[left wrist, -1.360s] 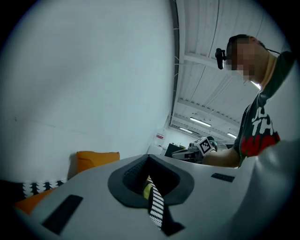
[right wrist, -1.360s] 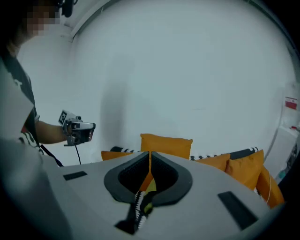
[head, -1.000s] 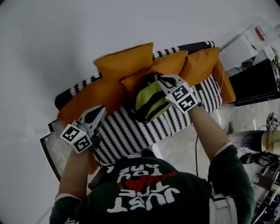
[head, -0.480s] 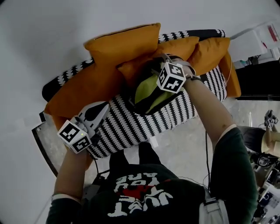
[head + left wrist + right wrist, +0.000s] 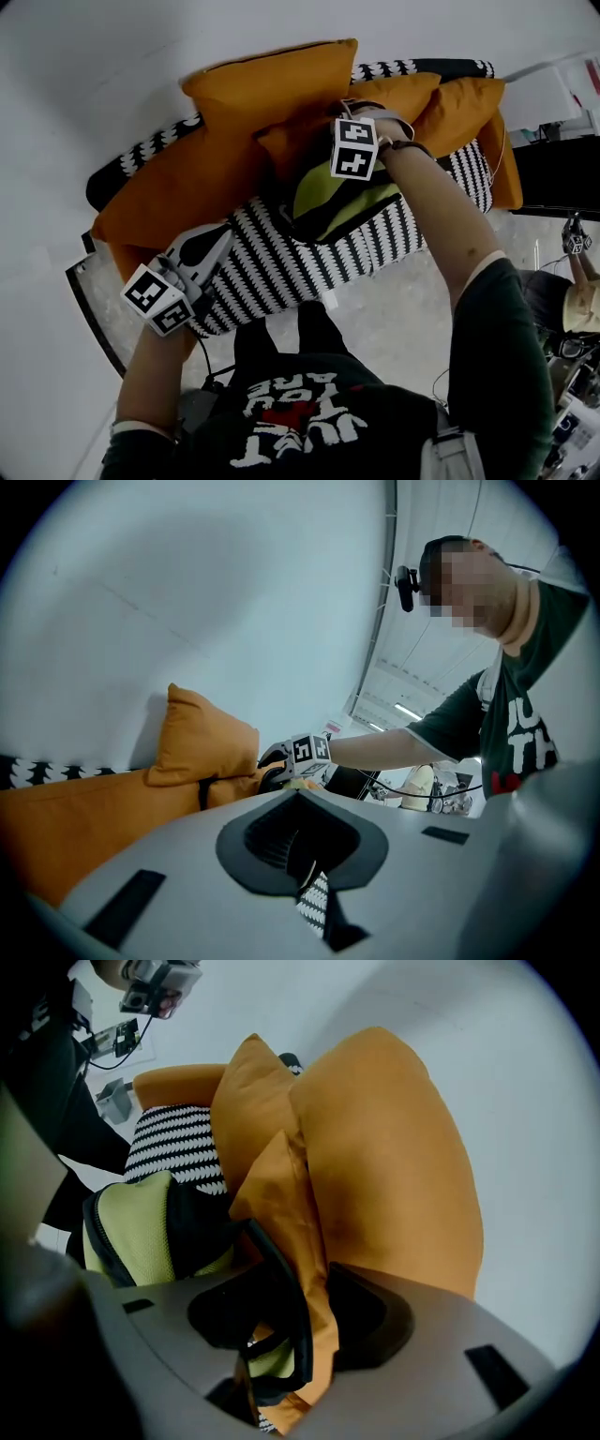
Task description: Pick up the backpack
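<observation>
A lime-green and black backpack (image 5: 339, 204) leans on the black-and-white striped sofa (image 5: 281, 272), against the orange cushions. My right gripper (image 5: 352, 174) points steeply down at the backpack's top. In the right gripper view its jaws (image 5: 300, 1312) are opening, and the backpack's black strap loop (image 5: 292, 1305) runs loosely through the gap between them. The backpack's green panel (image 5: 136, 1232) shows at the left of that view. My left gripper (image 5: 212, 246) hovers shut over the sofa's left end, away from the backpack; only a sliver of striped fabric (image 5: 314, 902) shows past its tips.
Several orange cushions (image 5: 272, 89) line the sofa's back, and one fills the right gripper view (image 5: 394, 1157). A white wall rises behind. A dark side table (image 5: 94, 309) stands left of the sofa, a black cabinet (image 5: 558, 173) to its right. Another person (image 5: 577, 300) is at the right edge.
My right hand has sunk onto the backpack's top and rolled, turning its marker cube. The backpack now lies more tilted on the seat. My left gripper has dropped a little.
</observation>
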The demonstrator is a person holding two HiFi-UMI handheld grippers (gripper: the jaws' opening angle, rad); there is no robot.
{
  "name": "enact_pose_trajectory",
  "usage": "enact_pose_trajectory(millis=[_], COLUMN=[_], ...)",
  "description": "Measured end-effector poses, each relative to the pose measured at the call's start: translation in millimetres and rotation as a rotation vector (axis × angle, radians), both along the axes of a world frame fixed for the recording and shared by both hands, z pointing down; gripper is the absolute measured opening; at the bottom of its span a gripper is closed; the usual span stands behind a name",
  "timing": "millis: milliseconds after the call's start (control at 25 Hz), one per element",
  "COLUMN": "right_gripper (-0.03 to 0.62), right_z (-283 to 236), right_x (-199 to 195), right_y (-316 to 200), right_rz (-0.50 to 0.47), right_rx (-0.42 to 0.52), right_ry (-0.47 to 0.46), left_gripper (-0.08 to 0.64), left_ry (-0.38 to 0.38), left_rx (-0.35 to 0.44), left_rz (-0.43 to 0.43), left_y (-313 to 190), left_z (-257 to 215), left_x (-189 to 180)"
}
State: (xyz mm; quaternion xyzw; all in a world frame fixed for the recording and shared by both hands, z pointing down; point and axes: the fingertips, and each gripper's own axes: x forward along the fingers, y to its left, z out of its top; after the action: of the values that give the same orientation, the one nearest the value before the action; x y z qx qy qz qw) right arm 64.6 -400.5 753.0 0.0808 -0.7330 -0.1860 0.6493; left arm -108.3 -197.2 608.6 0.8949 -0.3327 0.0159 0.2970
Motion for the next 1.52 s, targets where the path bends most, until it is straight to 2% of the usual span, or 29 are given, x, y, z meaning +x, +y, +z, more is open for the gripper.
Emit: enact_pose_trajectory(millis=[160, 280, 320, 440, 680, 1040, 1360, 1520], right_gripper=[0.198, 0.095, 0.089, 0.067, 0.051, 0.052, 0.054, 0.054], right_z=[10, 17, 18, 9, -40, -108, -159, -186], right_x=[-4, -2, -1, 2, 15, 60, 91, 97], right_y=[-8, -10, -12, -19, -8, 31, 69, 84], right_rz=[0.002, 0.022, 0.044, 0.118, 0.286, 0.587, 0.665, 0.628], right_rx=[0.023, 0.065, 0.083, 0.152, 0.307, 0.354, 0.344, 0.35], right_ry=[0.025, 0.005, -0.017, -0.118, -0.39, -0.724, -0.856, -0.861], left_gripper=[0.011, 0.011, 0.011, 0.011, 0.011, 0.011, 0.011, 0.011], left_ry=[0.005, 0.013, 0.017, 0.03, 0.034, 0.028, 0.031, 0.027], left_rx=[-0.001, 0.0, -0.001, -0.008, -0.011, -0.003, 0.019, 0.053], left_rz=[-0.013, -0.012, -0.013, -0.022, -0.031, -0.02, -0.015, -0.005], left_y=[-3, -2, -2, -3, 6, 17, 26, 25], left_z=[-1, -1, -1, -1, -12, -45, -84, -107], left_x=[-4, -2, -2, -3, -4, -1, 7, 17])
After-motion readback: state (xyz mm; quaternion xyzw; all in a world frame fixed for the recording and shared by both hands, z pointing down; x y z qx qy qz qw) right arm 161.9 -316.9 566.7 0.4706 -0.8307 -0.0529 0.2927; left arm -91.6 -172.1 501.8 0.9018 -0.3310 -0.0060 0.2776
